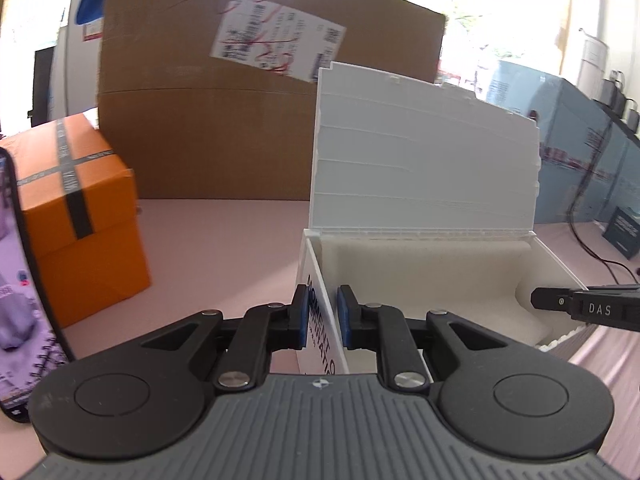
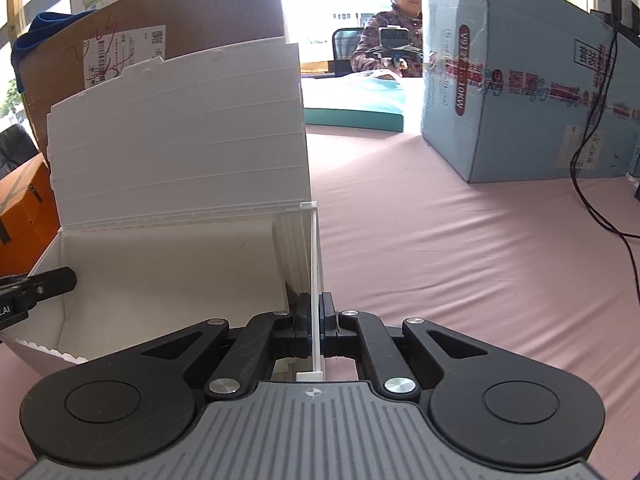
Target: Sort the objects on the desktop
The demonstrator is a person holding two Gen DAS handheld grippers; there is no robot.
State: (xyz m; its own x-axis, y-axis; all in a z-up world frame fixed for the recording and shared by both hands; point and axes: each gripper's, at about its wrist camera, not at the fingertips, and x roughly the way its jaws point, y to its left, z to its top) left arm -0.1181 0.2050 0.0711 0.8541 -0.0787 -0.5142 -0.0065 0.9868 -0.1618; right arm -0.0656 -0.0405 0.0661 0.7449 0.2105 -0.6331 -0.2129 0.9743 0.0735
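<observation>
Both tongs (image 1: 323,316) (image 2: 316,320) pinching white box (image 1: 420,276) walls

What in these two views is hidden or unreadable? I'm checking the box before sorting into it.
- White box floor: both views, hidden behind the near rim and gripper bodies.
- Box side lettering: left wrist view, partly covered by the left gripper.
- Shipping label text: left wrist view, blurred.
- Object at the left edge: left wrist view, cut off.
</observation>
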